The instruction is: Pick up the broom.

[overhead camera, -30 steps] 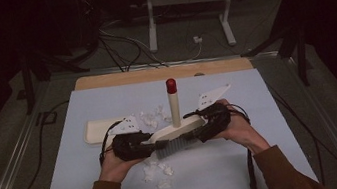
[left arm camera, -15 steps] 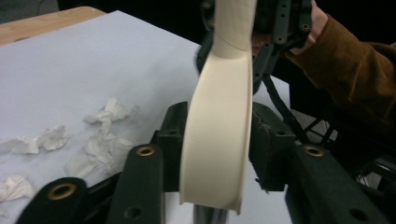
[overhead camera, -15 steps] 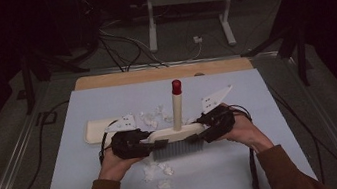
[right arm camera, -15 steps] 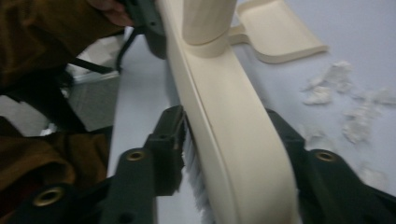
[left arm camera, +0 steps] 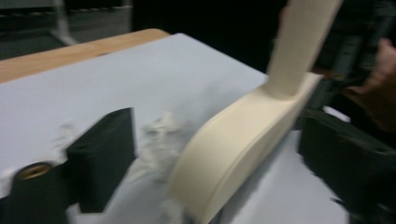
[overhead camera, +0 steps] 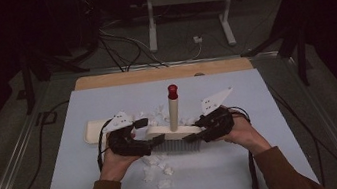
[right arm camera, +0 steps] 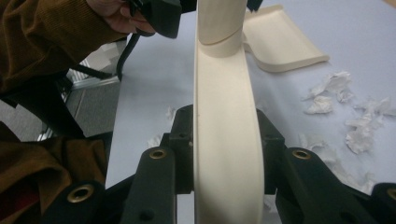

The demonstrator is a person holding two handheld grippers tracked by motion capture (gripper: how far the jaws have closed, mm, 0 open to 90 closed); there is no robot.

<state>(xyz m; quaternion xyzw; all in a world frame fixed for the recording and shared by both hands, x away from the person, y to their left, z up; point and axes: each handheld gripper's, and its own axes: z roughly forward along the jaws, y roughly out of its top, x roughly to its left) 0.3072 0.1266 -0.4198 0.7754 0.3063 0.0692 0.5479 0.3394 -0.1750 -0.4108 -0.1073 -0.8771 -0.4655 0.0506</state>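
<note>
A hand-off is taking place over the worktop: the right tool has just been closing and is now clamping one end of the cream hand brush, its head sitting squeezed between the jaws in the right gripper view. The left tool has just been opening; in the left gripper view its jaws are standing apart on either side of the brush's other end, no longer pressing it. Compared with a second ago, the brush is lying level between the two tools rather than tilted. Judging by this, sweeping the paper scraps just below the left tool toward the dustpan beyond it is falling to the right hand. The left gripper view is blurring, and the bristles are hard to make out.
</note>
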